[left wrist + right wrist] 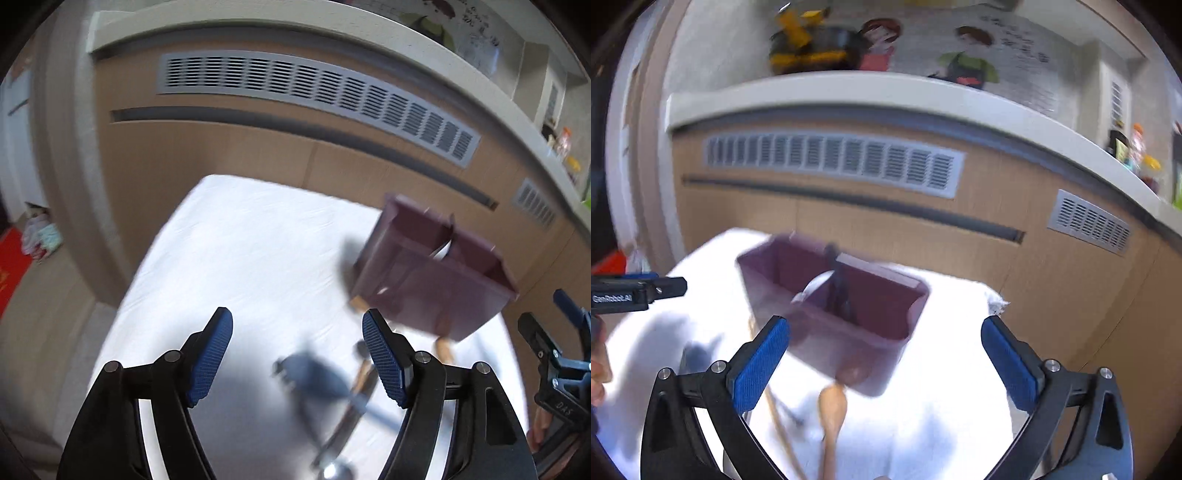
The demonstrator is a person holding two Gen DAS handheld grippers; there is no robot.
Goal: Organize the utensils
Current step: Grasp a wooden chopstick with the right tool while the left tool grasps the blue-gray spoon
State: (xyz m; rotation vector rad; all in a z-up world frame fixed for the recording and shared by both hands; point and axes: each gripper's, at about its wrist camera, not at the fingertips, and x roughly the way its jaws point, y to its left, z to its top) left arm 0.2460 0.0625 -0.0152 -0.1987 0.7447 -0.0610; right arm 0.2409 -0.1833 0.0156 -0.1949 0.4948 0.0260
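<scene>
A maroon utensil holder with two compartments stands on the white table; it also shows in the right wrist view, with a metal spoon and a dark utensil inside. A wooden spoon lies on the table in front of it. Blurred wooden-handled and metal utensils lie near my left gripper. My left gripper is open and empty above the table. My right gripper is open and empty, just in front of the holder.
The white-covered table stands against a wooden cabinet wall with grey vents under a white counter. The right gripper shows at the right edge of the left wrist view. The left gripper shows at the left of the right wrist view.
</scene>
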